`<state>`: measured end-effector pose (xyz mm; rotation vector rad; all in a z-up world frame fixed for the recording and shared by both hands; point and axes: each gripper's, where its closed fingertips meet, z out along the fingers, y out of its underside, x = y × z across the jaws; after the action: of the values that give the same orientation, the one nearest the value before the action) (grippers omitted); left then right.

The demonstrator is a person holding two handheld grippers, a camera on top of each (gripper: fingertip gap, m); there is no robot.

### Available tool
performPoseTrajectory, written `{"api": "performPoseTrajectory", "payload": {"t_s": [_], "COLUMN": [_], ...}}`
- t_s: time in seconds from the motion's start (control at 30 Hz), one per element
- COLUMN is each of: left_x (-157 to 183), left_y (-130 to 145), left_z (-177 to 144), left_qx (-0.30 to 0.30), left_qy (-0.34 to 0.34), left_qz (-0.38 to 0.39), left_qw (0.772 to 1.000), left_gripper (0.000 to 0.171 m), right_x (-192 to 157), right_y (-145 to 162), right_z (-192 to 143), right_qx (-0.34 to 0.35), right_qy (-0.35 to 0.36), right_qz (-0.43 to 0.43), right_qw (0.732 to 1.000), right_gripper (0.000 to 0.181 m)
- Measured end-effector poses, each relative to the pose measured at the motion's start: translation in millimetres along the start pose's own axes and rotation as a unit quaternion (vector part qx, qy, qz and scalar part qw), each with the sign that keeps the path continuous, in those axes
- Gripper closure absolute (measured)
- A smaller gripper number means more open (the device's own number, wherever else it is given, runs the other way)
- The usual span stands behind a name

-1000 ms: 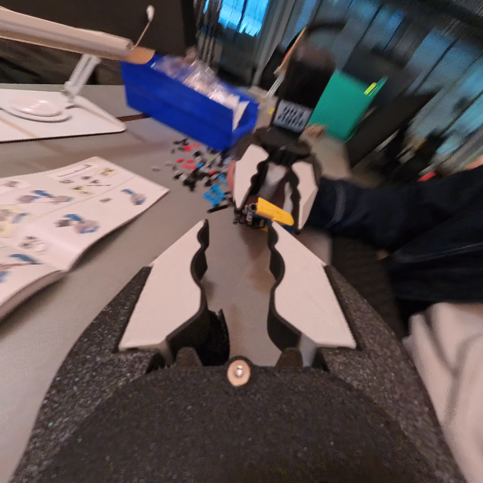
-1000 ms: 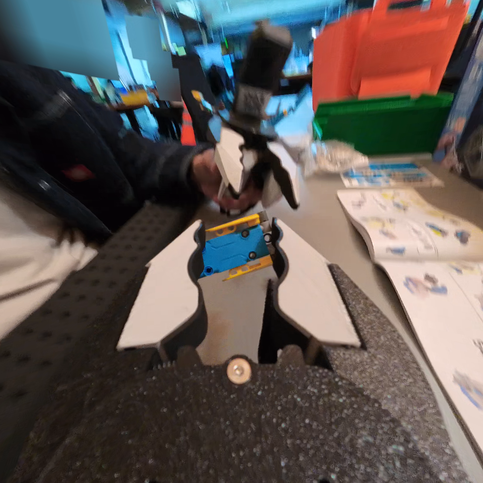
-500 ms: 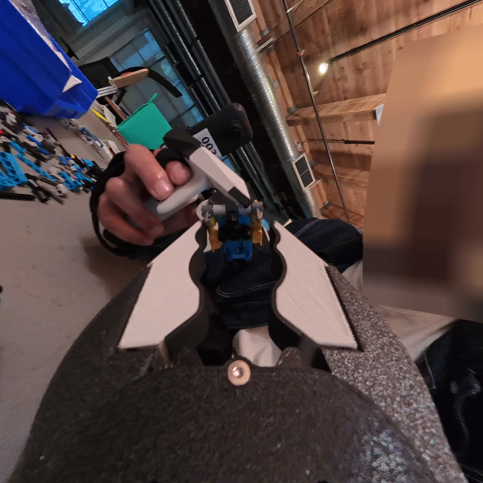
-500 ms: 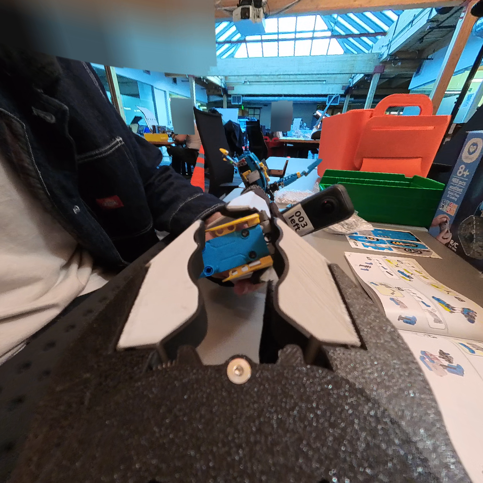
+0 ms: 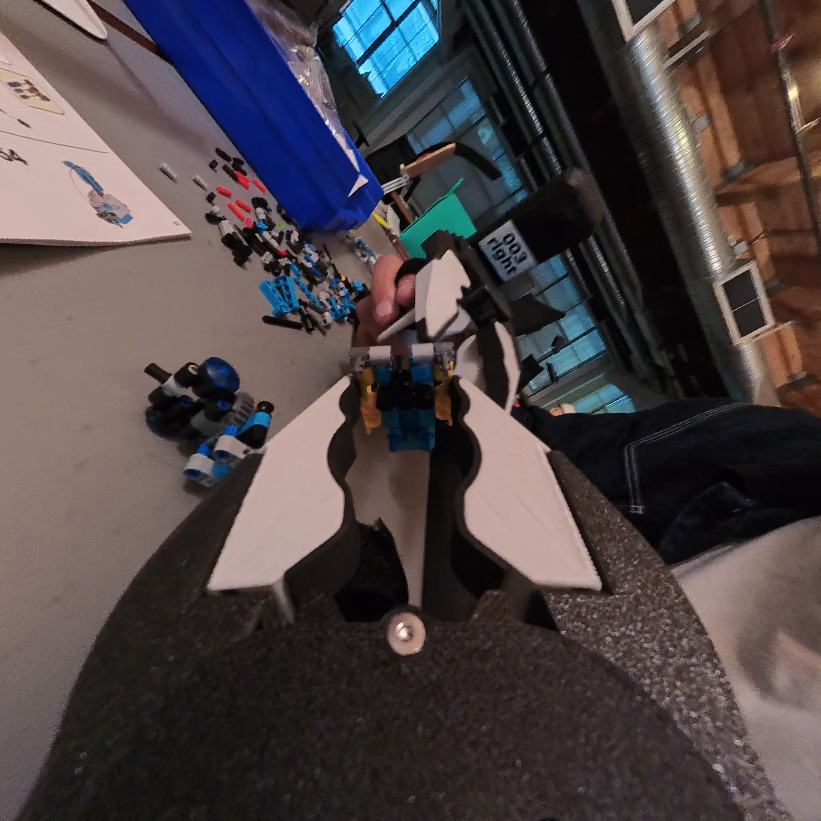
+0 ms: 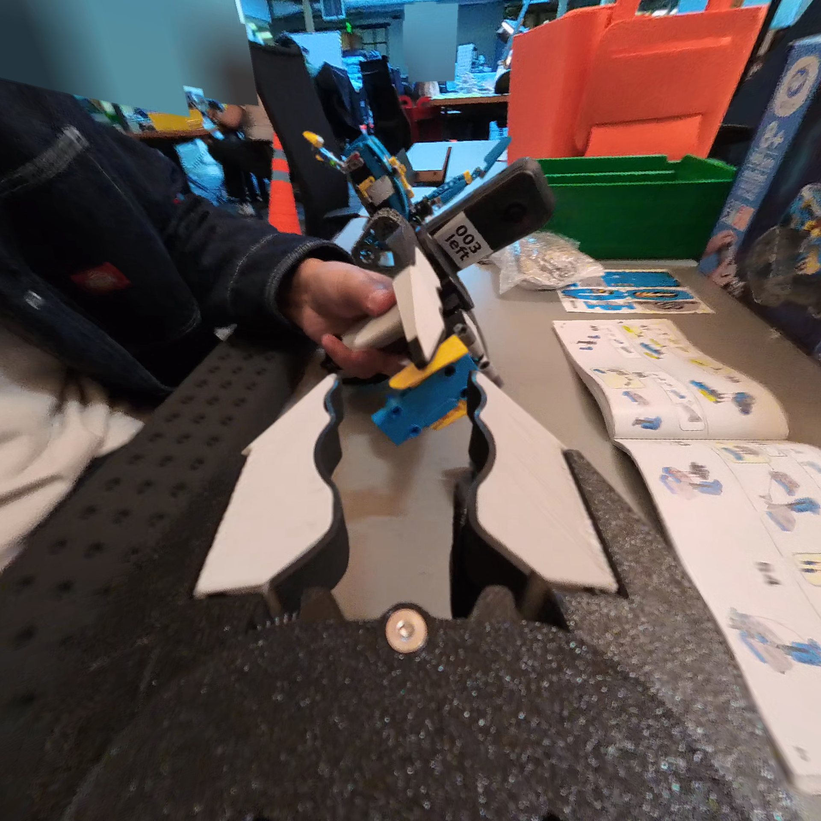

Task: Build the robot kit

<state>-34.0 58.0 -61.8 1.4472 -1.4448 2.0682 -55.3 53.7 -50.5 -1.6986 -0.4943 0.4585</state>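
A small blue and yellow brick assembly (image 5: 406, 422) sits between the tips of my left gripper (image 5: 404, 391), which is shut on it just above the grey table (image 5: 111, 337). In the right wrist view the assembly (image 6: 426, 395) is tilted. It rests against my right gripper's (image 6: 404, 391) right finger, with a gap to the left finger, so that gripper is open around it. The left gripper (image 6: 426, 351) clamps the assembly from above, with a hand (image 6: 337, 302) on its grip. The right gripper (image 5: 462, 320) shows just beyond the assembly in the left wrist view.
A blue bin (image 5: 266, 111), several loose pieces (image 5: 288, 266) and a black-and-blue sub-assembly (image 5: 204, 408) lie to the left. An open instruction booklet (image 6: 666, 391), a green bin (image 6: 635, 204), an orange bag (image 6: 622, 89) and a blue box (image 6: 773, 200) stand right. A black perforated mat (image 6: 111, 488) lies near the person.
The left gripper has swung in and closed on the assembly that the right gripper was holding. The right fingers have spread slightly, and the assembly now sits tilted between them.
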Motion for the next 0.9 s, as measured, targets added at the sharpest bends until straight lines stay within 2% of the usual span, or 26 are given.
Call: {"api": "performPoseTrajectory", "payload": {"t_s": [0.13,0.23,0.5,0.63,0.7,0.8,0.87,0.9], "left_x": [-2,-8,-8,-15,-19,-25,-29,-32], "left_y": [8,13,16,17,19,15,1,-5], "left_z": [4,5,7,7,6,-4,-17,-22], "left_qx": [-0.016,-0.022,-0.029,-0.031,-0.04,-0.055,-0.045,-0.051], "left_qy": [0.017,0.013,0.023,0.001,-0.021,-0.089,-0.145,-0.175], "left_qz": [-0.049,-0.07,-0.09,-0.081,-0.056,0.05,0.144,0.198], "left_qw": [0.999,0.997,0.995,0.996,0.997,0.993,0.978,0.963], "left_gripper": [0.131,0.132,0.131,0.131,0.129,0.126,0.127,0.127], "right_x": [2,2,8,11,13,23,33,37], "right_y": [2,10,17,24,28,35,48,56], "right_z": [5,9,10,10,9,0,-7,-9], "right_qx": [-0.014,-0.047,-0.062,-0.079,-0.086,-0.093,-0.116,-0.129], "right_qy": [0.068,0.086,0.095,0.09,0.091,0.095,0.091,0.09], "right_qz": [-0.111,-0.15,-0.152,-0.133,-0.126,-0.087,-0.036,-0.01], "right_qw": [0.991,0.984,0.982,0.984,0.984,0.987,0.988,0.988], "right_gripper": [0.131,0.133,0.14,0.141,0.141,0.141,0.141,0.141]}}
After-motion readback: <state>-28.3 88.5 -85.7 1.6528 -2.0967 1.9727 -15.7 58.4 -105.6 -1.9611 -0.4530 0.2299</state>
